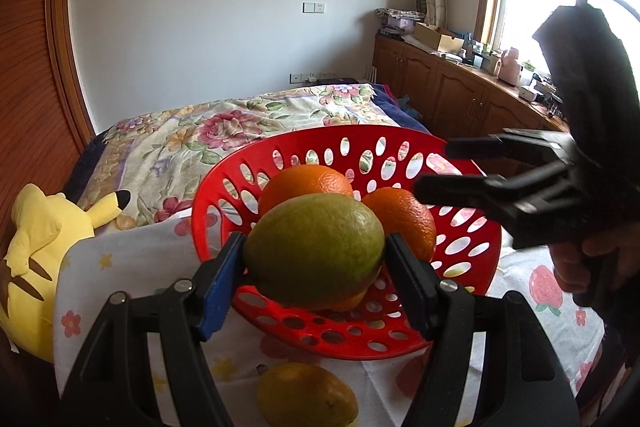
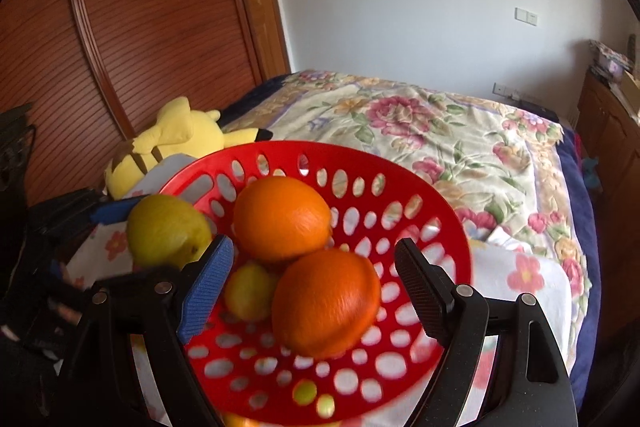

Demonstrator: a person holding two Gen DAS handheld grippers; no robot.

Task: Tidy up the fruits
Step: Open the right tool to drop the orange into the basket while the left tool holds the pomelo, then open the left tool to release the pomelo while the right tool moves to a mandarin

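The left gripper held a lemon over the basket to drop it in, while the right gripper, fingers wide and empty, hovered above the oranges.

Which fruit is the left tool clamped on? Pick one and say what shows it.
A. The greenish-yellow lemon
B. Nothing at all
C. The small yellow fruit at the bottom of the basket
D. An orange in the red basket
A: in the left wrist view the left tool has both pads pressed on the greenish-yellow lemon, held over the near rim of the red basket, where two oranges lie.
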